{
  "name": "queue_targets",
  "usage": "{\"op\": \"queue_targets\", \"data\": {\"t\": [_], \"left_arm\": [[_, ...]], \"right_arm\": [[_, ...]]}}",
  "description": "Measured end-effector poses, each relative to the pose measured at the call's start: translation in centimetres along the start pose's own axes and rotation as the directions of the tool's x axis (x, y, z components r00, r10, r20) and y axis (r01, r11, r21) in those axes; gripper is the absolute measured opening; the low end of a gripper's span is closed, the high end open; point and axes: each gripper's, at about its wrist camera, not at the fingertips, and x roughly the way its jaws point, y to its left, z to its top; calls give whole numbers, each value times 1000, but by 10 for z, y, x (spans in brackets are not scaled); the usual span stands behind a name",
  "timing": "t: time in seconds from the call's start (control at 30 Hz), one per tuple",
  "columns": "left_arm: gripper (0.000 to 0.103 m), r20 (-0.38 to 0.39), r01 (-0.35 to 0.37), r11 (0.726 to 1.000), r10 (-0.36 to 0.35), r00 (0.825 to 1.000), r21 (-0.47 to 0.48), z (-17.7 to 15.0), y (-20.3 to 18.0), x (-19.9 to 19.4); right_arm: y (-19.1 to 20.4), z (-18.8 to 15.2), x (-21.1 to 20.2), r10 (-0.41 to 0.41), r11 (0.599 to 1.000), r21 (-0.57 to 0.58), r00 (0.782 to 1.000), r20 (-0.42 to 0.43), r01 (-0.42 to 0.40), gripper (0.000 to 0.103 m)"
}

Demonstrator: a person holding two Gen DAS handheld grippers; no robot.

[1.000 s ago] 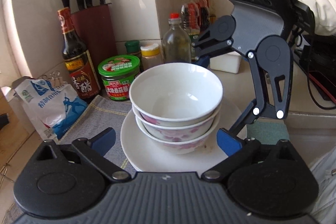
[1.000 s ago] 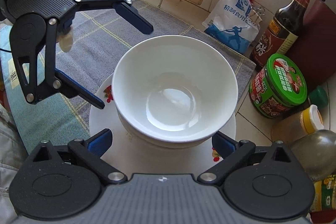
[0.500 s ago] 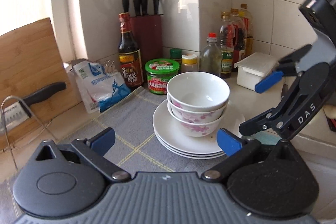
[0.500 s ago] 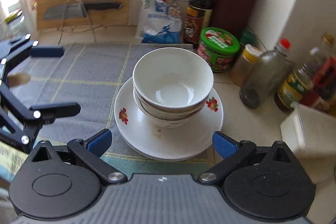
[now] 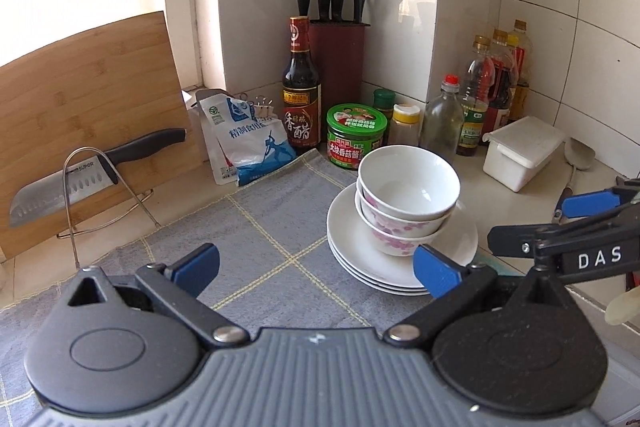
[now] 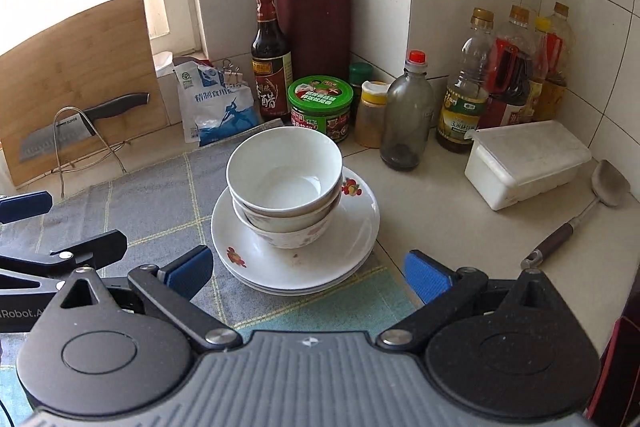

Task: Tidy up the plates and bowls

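Three nested bowls (image 5: 408, 187), the top one plain white and the lower ones with pink flowers, stand on a stack of white plates (image 5: 460, 247) at the grey cloth's right edge. In the right wrist view the same bowls (image 6: 284, 183) sit on the flower-printed plates (image 6: 356, 223). My left gripper (image 5: 316, 267) is open and empty, short of the stack and left of it. My right gripper (image 6: 308, 271) is also open and empty, just short of the plates. Each gripper shows in the other's view: the right gripper (image 5: 560, 221) at the right edge, the left gripper (image 6: 60, 227) at the left edge.
Behind the stack stand a green-lidded jar (image 5: 356, 139), a dark vinegar bottle (image 5: 301, 91), a knife block (image 5: 338, 59) and oil bottles (image 6: 512, 75). A white lidded box (image 6: 524, 163) and a ladle (image 6: 600, 191) lie to the right. A cutting board (image 5: 88, 99) holds a knife at the left.
Both grippers have drawn back and up from the bowl stack, so the bowls now look smaller and farther away. The bowls and plates have not moved.
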Motion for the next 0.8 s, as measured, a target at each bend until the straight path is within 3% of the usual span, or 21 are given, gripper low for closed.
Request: {"op": "queue_targets", "data": {"t": [0.8], "left_arm": [[102,-11,-55,998,55,998,-30,6,-4,2]], "right_arm": [[-2,7,1,-14,1000,8,1000,13,14,103]]}}
